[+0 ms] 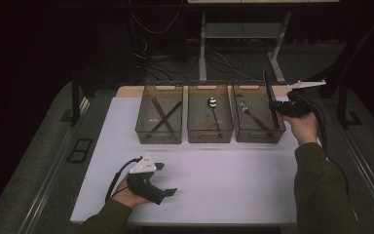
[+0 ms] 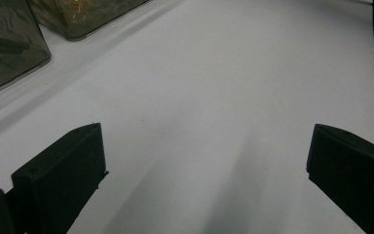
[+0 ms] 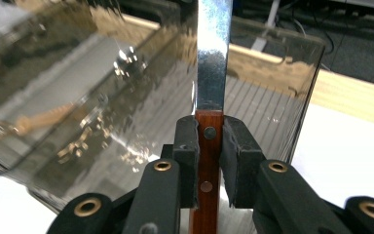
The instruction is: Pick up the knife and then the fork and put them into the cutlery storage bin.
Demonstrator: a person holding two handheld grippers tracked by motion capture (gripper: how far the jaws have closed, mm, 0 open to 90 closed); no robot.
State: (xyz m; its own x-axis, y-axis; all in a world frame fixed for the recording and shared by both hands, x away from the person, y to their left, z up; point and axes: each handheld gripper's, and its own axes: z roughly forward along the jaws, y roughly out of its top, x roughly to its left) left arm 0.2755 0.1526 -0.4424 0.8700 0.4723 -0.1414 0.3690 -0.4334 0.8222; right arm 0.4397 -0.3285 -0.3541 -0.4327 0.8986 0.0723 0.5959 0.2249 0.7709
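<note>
My right gripper (image 3: pixel 209 146) is clamped on the red-brown riveted wooden handle of a table knife (image 3: pixel 213 73) with a polished steel blade, which rises straight ahead of my jaws beside the smoky clear plastic bin (image 3: pixel 268 83). It looks stiff, light and slick on the metal, so the wood is the place to hold. My left gripper (image 2: pixel 204 165) rests wide open, holding nothing.

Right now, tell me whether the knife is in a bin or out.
Out: the right gripper holds the knife upright beside the rightmost bin.
</note>
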